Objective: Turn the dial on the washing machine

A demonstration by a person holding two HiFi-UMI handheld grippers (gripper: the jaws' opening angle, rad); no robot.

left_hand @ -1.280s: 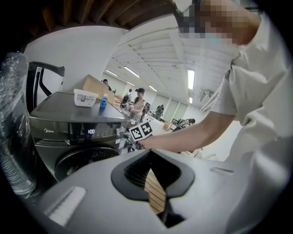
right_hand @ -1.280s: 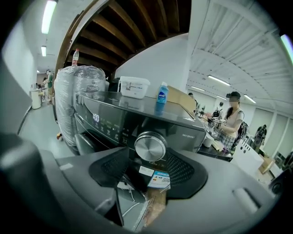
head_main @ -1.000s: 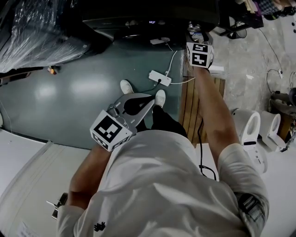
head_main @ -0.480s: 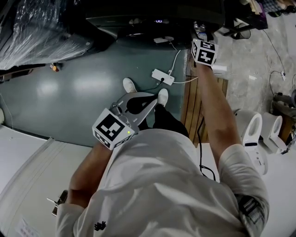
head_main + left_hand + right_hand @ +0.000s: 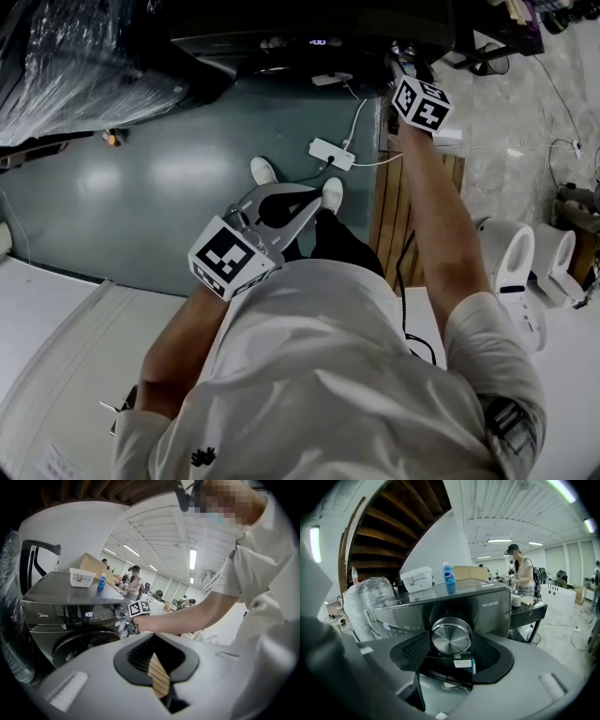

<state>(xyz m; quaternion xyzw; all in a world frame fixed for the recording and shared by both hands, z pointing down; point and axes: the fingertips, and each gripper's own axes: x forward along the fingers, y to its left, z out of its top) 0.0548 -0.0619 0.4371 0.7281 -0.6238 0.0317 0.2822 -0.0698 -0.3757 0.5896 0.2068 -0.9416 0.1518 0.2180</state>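
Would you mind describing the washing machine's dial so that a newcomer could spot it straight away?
Find the dark grey washing machine and follow its front panel rightwards past the lit display. The dial sits there, clasped between the right gripper's black pads. It is the only round, raised, brushed-metal knob on an otherwise flat panel.

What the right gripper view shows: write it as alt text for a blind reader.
The right gripper is shut on the round metal dial of a dark washing machine, seen head-on. A blue bottle and a white tub stand on the machine's top.
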